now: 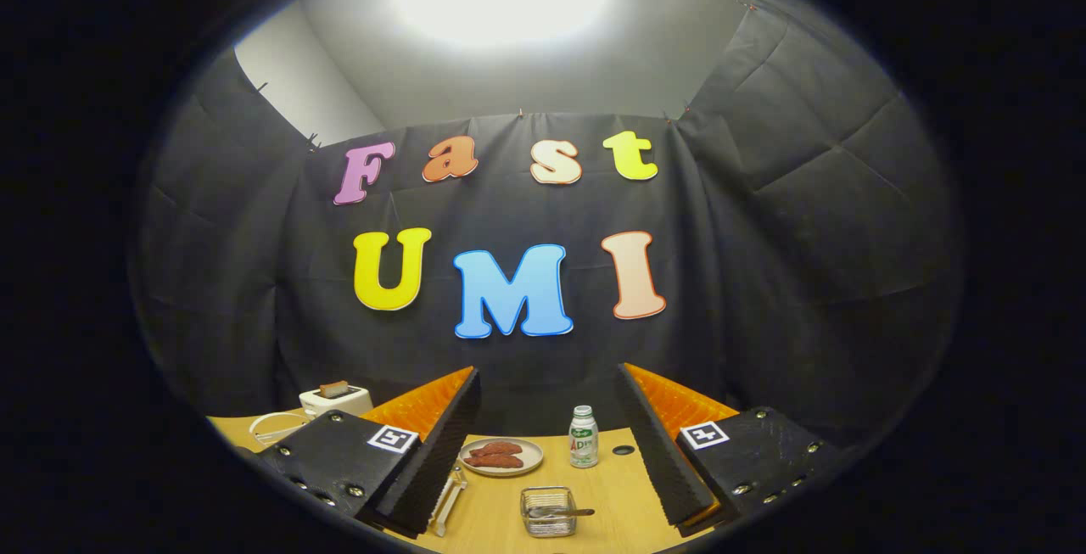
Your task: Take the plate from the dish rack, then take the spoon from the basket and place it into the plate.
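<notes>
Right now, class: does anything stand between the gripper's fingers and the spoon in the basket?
Nothing visible does. The gripper is open, and the basket sits on the table between its fingers, with the spoon lying across its rim. The bottle and plate stand beyond the basket.

Staged recording booth: black cloth wall at 12 o'clock encloses a wooden counter dressed as kitchen, toaster at 10 o'clock.
</notes>
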The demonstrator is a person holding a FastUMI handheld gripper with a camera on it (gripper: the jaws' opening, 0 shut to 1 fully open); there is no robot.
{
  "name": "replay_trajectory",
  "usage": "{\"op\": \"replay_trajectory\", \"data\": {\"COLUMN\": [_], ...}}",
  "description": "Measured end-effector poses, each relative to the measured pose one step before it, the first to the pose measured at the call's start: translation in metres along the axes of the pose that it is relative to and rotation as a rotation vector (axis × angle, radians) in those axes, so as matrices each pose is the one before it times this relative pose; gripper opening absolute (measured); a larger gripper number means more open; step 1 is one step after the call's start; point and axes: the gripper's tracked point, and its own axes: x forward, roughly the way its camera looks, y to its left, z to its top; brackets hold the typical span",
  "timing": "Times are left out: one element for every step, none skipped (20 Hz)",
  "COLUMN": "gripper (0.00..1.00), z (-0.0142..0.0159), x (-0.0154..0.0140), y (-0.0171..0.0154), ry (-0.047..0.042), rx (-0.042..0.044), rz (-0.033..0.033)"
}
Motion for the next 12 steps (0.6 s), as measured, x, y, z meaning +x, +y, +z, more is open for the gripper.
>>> {"op": "replay_trajectory", "data": {"gripper": [0.97,0.97,0.97,0.97,0.97,0.97,0.97,0.97,0.97,0.97,0.97,0.97], "z": [-0.00417,-0.00750,-0.00722,-0.00937,-0.00772,-0.00642,-0.00305,-0.00541,-0.00339,-0.00600,-0.00358,-0.00313], "x": [0.00313,0.00437,0.00611,0.00580,0.01019,0.01098,0.01213,0.01603,0.01160,0.01358,0.01352,0.01330], "y": [0.01093,0.01186,0.01391,0.01089,0.01335,0.01030,0.00890,0.00932,0.00888,0.00759,0.00600,0.00715], "ry": [0.02638,0.04034,0.05270,0.05348,0.06785,0.04528,0.04562,0.04222,0.03930,0.04140,0.02972,0.03387], "rx": [0.00935,0.01596,0.02873,0.03347,0.04457,0.02730,0.02446,0.02435,0.01038,0.00021,-0.00570,-0.01496], "rz": [0.01907,0.02363,0.02449,0.01840,0.02322,0.01976,0.01480,0.01772,0.01381,0.00786,0.00785,0.00280]}}
